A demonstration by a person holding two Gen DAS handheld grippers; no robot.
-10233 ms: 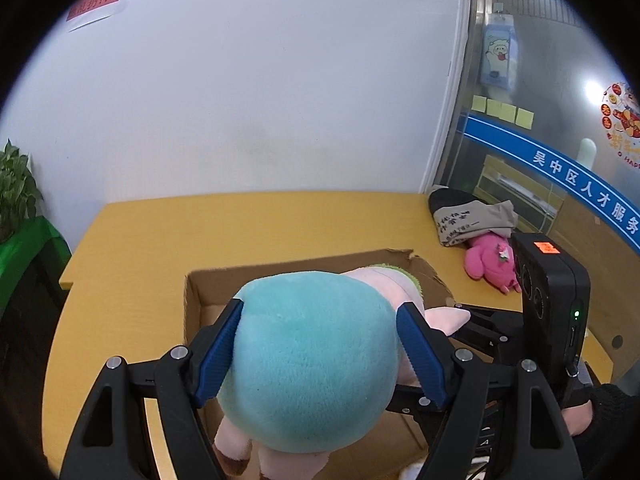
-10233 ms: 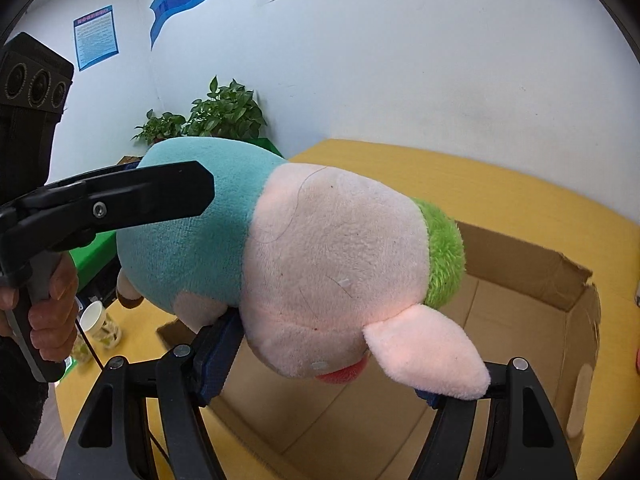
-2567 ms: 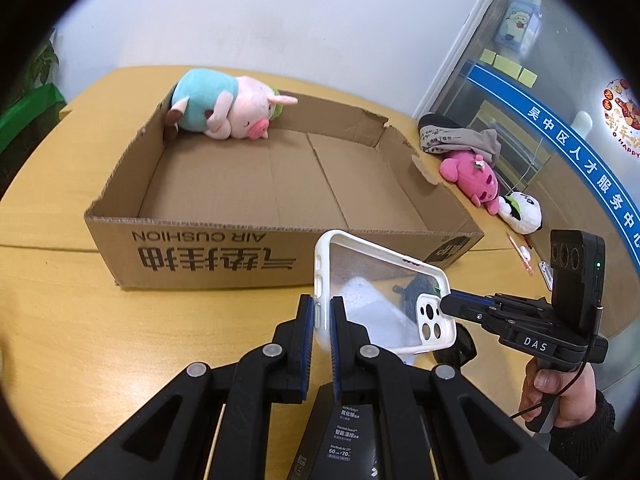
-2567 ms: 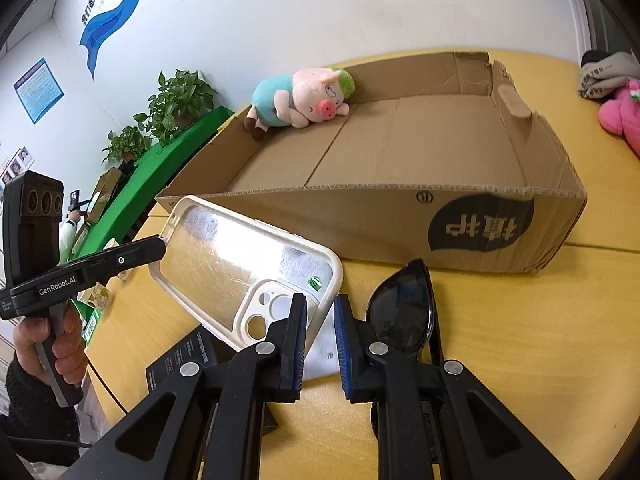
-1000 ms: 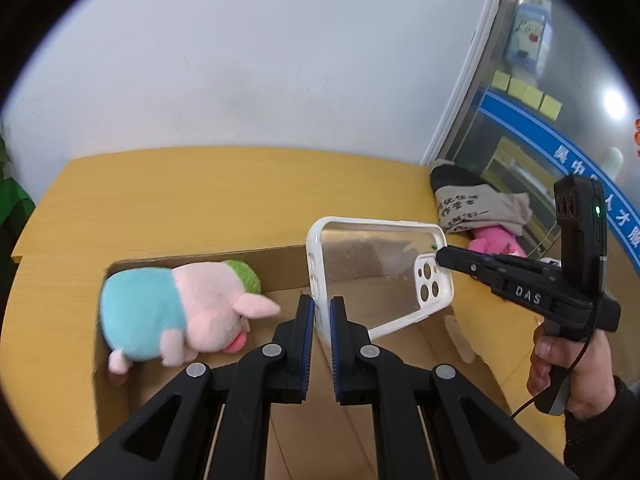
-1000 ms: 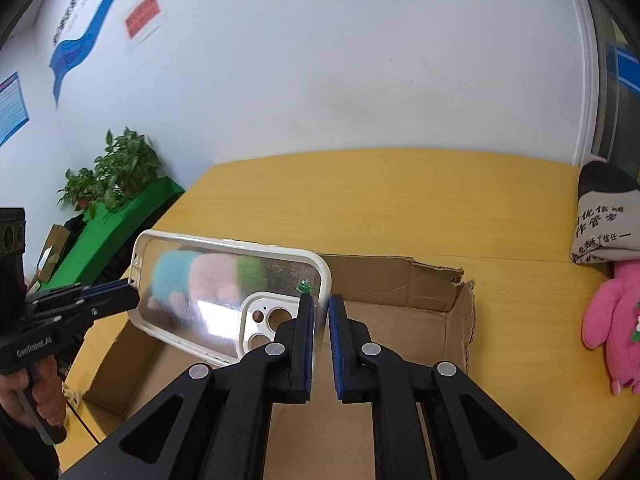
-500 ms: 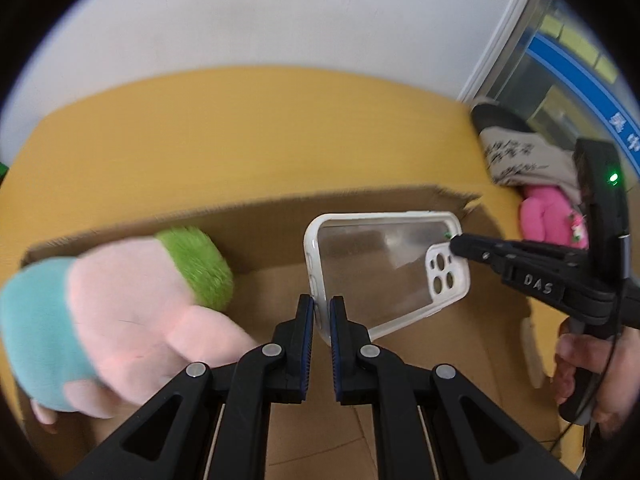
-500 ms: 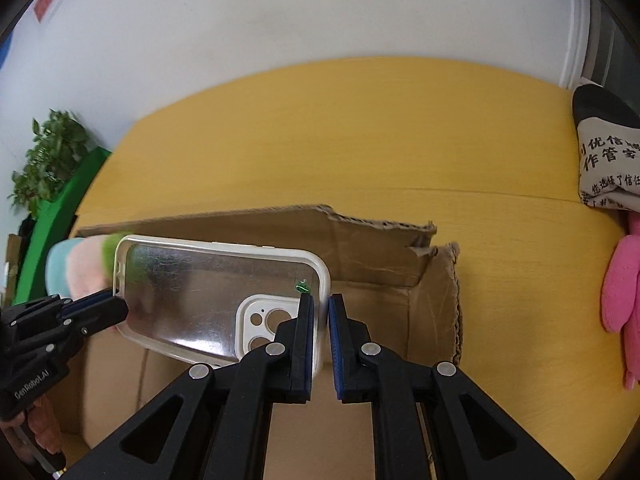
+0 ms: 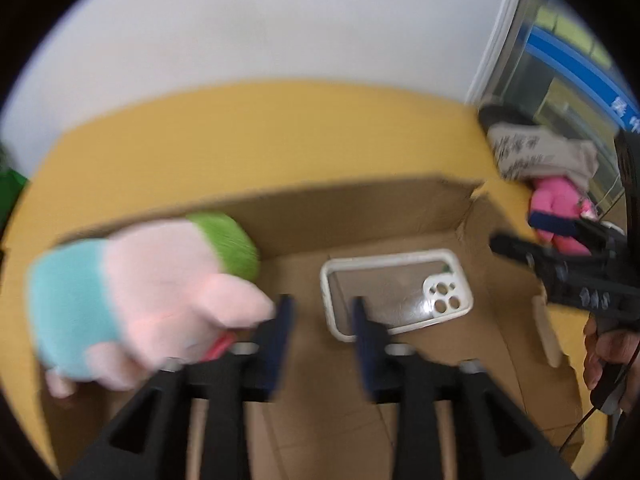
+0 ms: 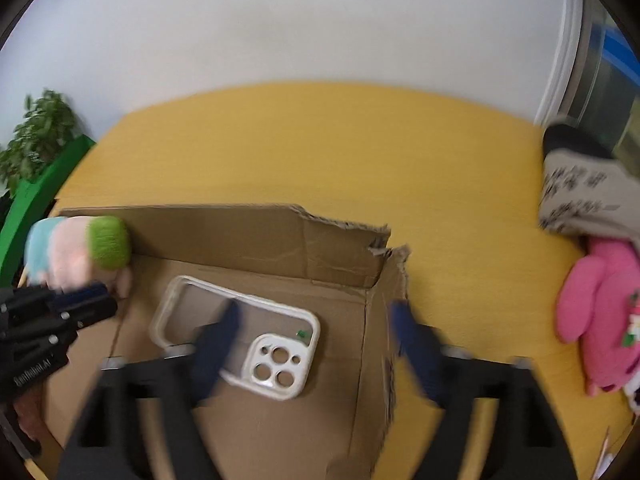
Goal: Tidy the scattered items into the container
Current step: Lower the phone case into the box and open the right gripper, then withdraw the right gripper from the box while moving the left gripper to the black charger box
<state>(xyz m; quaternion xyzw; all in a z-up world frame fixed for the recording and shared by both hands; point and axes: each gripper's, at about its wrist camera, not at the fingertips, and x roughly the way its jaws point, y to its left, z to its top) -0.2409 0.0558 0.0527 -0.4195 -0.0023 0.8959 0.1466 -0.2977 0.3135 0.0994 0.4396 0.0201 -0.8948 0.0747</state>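
Left claw (image 9: 322, 312): released, holding nothing
Right claw (image 10: 314, 322): released, holding nothing
Phone case (image 10: 240, 326): flat in the box (image 10: 256, 236), beside the pig toy (image 9: 140, 292)

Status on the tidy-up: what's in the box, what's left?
Done: pig plush and phone case lie in the box. In hand: nothing; left gripper and right gripper are open. Left: pink plush and printed cloth on the table.
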